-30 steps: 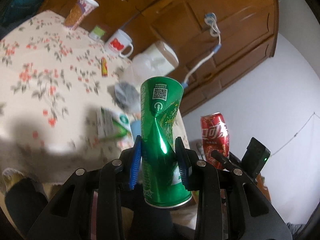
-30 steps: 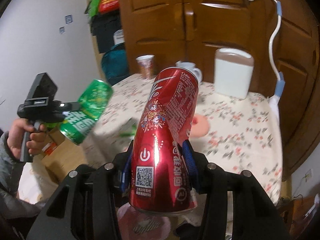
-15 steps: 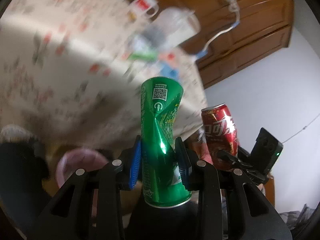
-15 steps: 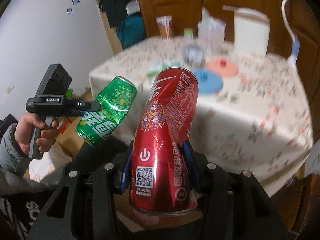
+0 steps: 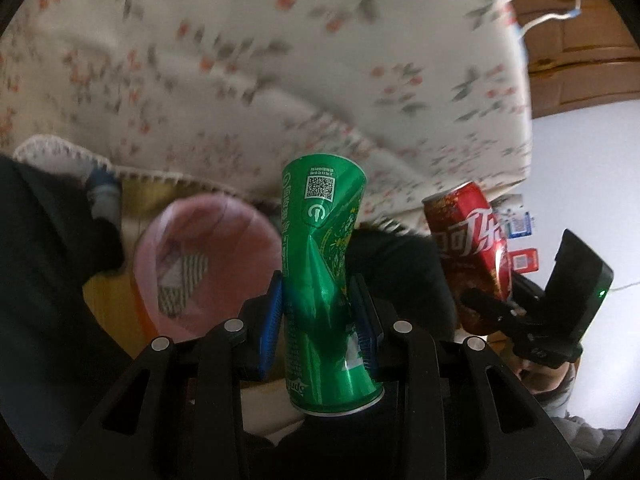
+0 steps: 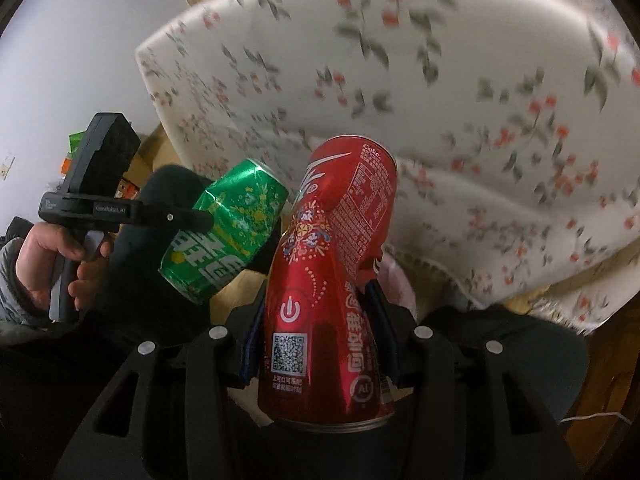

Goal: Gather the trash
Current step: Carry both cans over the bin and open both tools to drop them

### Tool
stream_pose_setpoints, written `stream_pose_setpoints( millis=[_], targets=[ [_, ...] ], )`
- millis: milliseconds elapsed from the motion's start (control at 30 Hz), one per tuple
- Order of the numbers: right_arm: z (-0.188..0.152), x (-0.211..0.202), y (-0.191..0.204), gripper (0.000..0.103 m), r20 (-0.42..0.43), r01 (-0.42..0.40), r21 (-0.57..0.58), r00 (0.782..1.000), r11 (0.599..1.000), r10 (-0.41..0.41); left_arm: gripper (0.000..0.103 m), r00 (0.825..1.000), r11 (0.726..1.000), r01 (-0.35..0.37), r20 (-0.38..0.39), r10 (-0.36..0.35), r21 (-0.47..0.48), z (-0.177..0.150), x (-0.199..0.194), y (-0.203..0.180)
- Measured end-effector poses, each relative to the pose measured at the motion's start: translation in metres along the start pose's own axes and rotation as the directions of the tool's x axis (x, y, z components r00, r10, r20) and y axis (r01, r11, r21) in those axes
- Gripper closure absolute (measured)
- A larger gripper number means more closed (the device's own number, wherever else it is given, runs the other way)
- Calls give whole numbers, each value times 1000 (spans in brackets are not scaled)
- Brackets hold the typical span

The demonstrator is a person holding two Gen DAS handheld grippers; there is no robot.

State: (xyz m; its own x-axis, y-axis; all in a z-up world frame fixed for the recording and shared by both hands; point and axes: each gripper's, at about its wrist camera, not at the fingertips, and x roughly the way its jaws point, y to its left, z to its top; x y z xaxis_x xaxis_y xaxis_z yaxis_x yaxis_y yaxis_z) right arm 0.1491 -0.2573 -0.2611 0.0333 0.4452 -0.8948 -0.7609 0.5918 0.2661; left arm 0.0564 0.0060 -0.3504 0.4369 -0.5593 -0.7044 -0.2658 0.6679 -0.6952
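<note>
My left gripper (image 5: 320, 312) is shut on a dented green soda can (image 5: 324, 264), held upright between the blue pads. My right gripper (image 6: 320, 332) is shut on a dented red cola can (image 6: 332, 280). Each can shows in the other view: the red can (image 5: 468, 248) at the right of the left wrist view, the green can (image 6: 228, 236) at the left of the right wrist view. A bin lined with a pink bag (image 5: 208, 264) sits below and left of the green can, under the table edge. Both cans are held low, in front of the hanging tablecloth.
The floral tablecloth (image 5: 280, 72) hangs over the table edge and fills the upper part of both views (image 6: 440, 100). Wooden cabinets (image 5: 580, 64) stand at the far right. Cardboard boxes and clutter (image 6: 132, 176) lie on the floor at the left.
Both grippers have dropped from above the tabletop to below its edge, still holding their cans. The pink-lined bin has come into view near the green can.
</note>
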Motion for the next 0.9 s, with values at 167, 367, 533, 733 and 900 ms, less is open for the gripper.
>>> stream_pose_setpoints(
  millis=[167, 367, 533, 733, 900],
  targets=[
    [-8, 26, -4, 57, -68, -24, 20, 997, 1000, 25, 70, 998, 999, -32, -55, 31, -27, -7, 24, 17],
    [-12, 54, -8, 57, -136, -42, 35, 990, 999, 47, 37, 996, 999, -38, -77, 37, -7, -8, 35, 19],
    [-16, 72, -9, 57, -184, -47, 39, 982, 998, 53, 19, 996, 997, -68, -58, 69, 24, -2, 26, 9],
    [-15, 89, -7, 56, -230, -61, 34, 971, 998, 68, 6, 998, 997, -63, -22, 65, 51, 4, 8, -3],
    [-15, 106, -9, 27, -269, -81, 57, 959, 995, 94, 6, 996, 989, -91, 17, 90, 115, 11, -11, -20]
  ],
)
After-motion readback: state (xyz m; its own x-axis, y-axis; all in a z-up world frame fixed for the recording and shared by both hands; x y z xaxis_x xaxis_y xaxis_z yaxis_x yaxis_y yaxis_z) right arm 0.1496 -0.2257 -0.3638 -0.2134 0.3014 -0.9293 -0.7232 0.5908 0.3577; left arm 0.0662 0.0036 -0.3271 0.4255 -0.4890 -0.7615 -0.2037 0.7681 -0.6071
